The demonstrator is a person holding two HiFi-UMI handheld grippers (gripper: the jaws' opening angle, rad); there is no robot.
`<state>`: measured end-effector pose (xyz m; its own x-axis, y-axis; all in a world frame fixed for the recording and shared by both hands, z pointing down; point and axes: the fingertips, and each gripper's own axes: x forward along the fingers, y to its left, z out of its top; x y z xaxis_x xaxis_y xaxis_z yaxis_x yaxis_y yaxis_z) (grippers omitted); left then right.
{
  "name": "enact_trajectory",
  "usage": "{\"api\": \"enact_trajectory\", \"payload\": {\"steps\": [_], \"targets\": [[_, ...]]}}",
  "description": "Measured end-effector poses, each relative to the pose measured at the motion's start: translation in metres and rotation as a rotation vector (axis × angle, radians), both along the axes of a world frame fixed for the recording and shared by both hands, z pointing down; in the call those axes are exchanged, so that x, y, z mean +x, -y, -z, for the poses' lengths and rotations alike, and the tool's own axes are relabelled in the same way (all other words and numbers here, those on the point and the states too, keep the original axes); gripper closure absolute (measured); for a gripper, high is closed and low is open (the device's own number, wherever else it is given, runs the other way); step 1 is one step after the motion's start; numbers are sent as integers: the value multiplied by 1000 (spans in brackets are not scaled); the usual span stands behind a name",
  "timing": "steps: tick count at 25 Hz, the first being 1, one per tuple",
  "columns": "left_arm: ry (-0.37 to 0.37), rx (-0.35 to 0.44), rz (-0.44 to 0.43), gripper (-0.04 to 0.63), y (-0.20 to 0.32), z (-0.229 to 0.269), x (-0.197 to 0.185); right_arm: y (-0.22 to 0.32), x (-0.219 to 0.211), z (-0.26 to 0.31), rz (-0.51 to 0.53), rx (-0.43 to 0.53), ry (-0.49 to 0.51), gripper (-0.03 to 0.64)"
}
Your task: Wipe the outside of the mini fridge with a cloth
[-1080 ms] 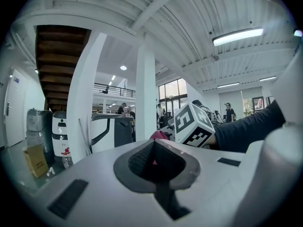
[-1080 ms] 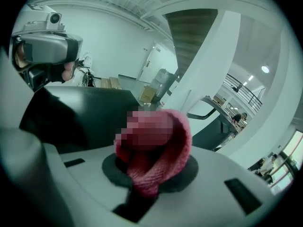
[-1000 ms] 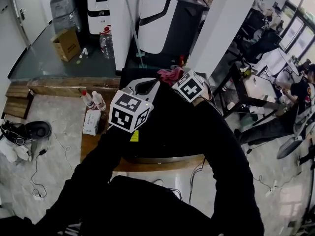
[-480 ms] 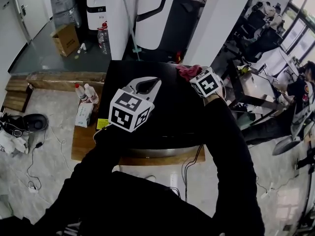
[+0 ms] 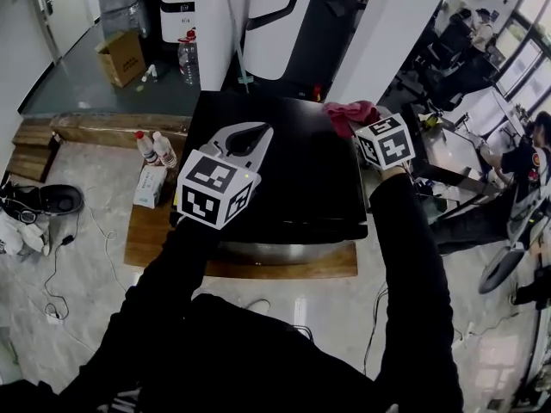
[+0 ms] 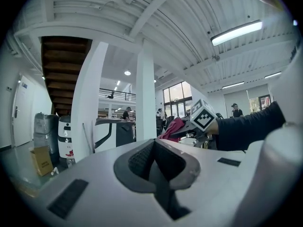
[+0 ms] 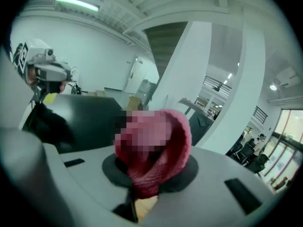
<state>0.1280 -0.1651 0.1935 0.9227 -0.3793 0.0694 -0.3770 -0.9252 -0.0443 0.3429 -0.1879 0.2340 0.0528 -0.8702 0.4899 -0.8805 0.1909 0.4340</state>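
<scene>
One bunched pink cloth (image 5: 344, 112) | in right tongs (image 5: 362, 127) | left tongs (image 5: 247, 136) closed (empty) | fridge (image 5: 301, 188) glossy black

Bright ceiling-tube and window light, heavy fisheye distortion, blurred foregrounds

The mini fridge (image 5: 284, 175) has a smooth black top with a soft sheen. It stands on a wooden board (image 5: 155, 243), brown and grainy, over a polished, reflective stone-look floor (image 5: 77, 317). The cloth (image 7: 158, 150) is pink-red with a coarse knitted weave, and the left gripper (image 6: 154, 145) is smooth matt white plastic with dark ribbed pads (image 6: 141, 160).
</scene>
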Motion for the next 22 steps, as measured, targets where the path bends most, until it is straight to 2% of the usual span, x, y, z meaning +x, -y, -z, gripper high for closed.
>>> {"api": "enact_trajectory", "payload": {"steps": [4, 9, 13, 17, 19, 22], "targets": [[-35, 41, 22, 591, 4, 23, -44, -5, -88, 52, 115, 75, 70, 541], [-45, 64, 73, 589, 13, 34, -101, -7, -206, 72, 273, 59, 135, 541], [-47, 30, 113, 590, 19, 17, -151, -8, -298, 47, 379, 10, 127, 541], [-33, -2, 127, 591, 23, -4, -188, -10, -371, 15, 455, -52, 179, 541], [-25, -22, 129, 591, 25, -17, -202, -8, -394, -6, 464, -95, 194, 541], [-19, -53, 121, 590, 25, -32, -213, -4, -405, -39, 442, -175, 196, 540]]}}
